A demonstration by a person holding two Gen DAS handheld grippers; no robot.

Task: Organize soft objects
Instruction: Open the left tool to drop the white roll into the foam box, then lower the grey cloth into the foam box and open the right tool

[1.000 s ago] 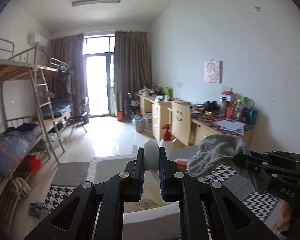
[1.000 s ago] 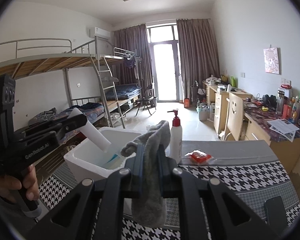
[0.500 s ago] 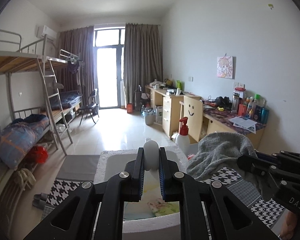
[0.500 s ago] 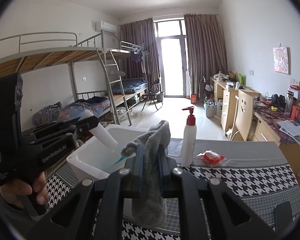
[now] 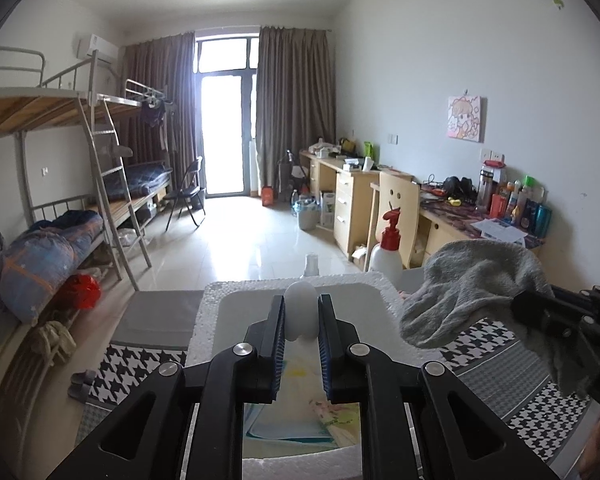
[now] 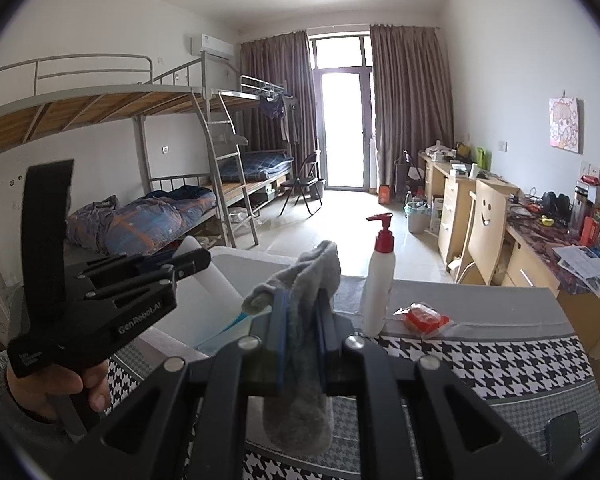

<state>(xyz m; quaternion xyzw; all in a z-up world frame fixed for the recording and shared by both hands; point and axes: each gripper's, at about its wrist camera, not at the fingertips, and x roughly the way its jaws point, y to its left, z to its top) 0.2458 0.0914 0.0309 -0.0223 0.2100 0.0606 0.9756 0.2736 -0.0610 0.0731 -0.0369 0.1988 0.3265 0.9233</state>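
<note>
In the left wrist view the left gripper (image 5: 300,316) fills the lower middle of the frame, its jaws clamped on a white foam roll (image 5: 300,314) whose rounded end sticks up between the blue pads. Directly behind and below it sits the white foam box (image 5: 208,320), open at the top, with a light printed cloth (image 5: 300,412) lying on its floor. At the right edge the right gripper (image 5: 540,312) reaches in, pinching a grey sock (image 5: 472,284) that bunches above its tips and droops beside the box's right rim.

In the right wrist view the right gripper (image 6: 302,312) holds that sock (image 6: 300,360) squeezed between its pads (the cuff flops over the top, the rest hangs below). At the left of the frame a hand (image 6: 56,384) grips the left gripper (image 6: 196,260), with the white roll (image 6: 216,284) slanting down into the box (image 6: 256,258). A white pump bottle with a red top (image 6: 378,284) stands on the houndstooth table cover (image 6: 480,364), just left of a small red packet (image 6: 422,318)
</note>
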